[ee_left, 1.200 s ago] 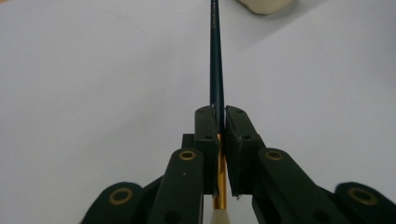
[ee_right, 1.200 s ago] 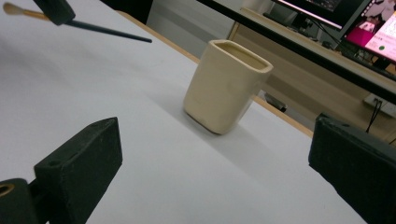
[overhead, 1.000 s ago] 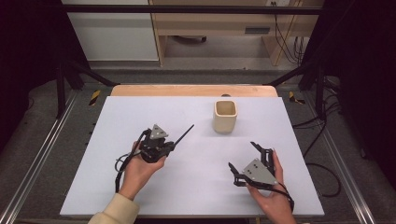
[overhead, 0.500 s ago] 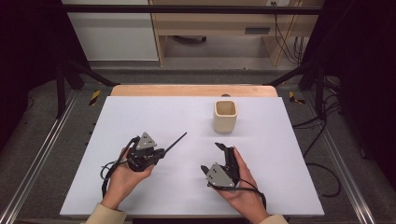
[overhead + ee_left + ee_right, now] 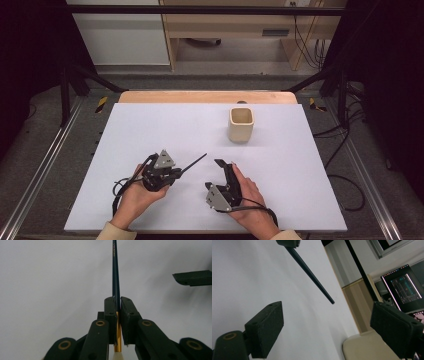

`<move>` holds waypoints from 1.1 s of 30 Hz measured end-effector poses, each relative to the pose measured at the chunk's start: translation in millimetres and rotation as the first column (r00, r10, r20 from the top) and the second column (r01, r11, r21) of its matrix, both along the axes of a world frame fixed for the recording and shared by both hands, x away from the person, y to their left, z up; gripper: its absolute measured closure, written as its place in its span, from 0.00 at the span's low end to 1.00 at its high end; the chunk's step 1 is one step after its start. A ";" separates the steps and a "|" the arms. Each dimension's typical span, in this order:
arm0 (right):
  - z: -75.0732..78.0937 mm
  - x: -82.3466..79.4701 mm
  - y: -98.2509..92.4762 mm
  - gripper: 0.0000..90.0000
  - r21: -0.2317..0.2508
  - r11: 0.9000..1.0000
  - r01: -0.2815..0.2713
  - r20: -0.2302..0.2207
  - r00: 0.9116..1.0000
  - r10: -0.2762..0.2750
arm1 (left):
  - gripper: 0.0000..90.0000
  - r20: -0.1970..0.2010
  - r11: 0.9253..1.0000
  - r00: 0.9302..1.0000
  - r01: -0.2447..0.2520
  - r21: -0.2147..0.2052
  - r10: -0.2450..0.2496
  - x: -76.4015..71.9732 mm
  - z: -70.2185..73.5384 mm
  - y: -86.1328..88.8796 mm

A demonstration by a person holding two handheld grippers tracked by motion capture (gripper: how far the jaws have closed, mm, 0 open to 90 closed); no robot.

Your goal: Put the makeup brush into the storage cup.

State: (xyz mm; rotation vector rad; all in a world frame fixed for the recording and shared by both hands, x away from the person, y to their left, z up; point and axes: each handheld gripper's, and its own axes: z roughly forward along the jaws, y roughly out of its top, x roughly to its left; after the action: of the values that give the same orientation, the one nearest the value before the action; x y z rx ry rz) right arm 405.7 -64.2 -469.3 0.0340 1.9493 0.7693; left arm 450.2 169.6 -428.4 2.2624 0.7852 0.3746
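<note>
A thin paintbrush (image 5: 194, 164) with a dark handle (image 5: 115, 272), gold ferrule and pale bristles is clamped in my left gripper (image 5: 176, 175), near the table's front left. Its handle points up and to the right, slightly above the white table (image 5: 150, 125). In the left gripper view the jaws (image 5: 118, 302) are shut on the brush just above the ferrule. My right gripper (image 5: 214, 174) is open, close to the right of the handle's tip, turned on its side. In the right gripper view the handle (image 5: 312, 275) ends between and beyond the wide-open gripper (image 5: 329, 325).
A beige square cup (image 5: 241, 124) stands upright on the table at the back right; its rim (image 5: 367, 347) shows low in the right gripper view. A lit monitor (image 5: 404, 287) is off the table. Metal rails run along both table sides.
Both hands have moved left. The right gripper has closed in on the brush tip from the right front and turned onto its side. The left gripper still holds the brush.
</note>
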 end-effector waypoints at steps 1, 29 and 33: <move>0.0 0.0 0.0 0.14 0.000 1.000 0.000 0.000 1.000 0.000 | 0.93 0.000 1.000 1.000 0.000 -0.002 0.000 -0.1 0.2 -0.8; -11.6 -9.1 27.2 0.39 -0.185 0.979 -0.083 0.093 0.991 0.101 | 0.93 -0.037 0.996 0.996 0.086 -0.018 -0.086 -5.5 5.9 -15.1; -13.5 -8.6 29.1 0.44 -0.199 0.976 -0.086 0.101 0.989 0.108 | 0.93 -0.039 0.995 0.995 0.096 -0.006 -0.096 -6.6 6.9 -15.1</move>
State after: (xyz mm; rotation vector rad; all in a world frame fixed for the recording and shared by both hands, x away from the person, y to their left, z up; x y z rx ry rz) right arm 397.1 -35.1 -482.7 -0.2193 1.9221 0.6265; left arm 443.6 154.5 -421.6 2.2998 0.6931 0.2841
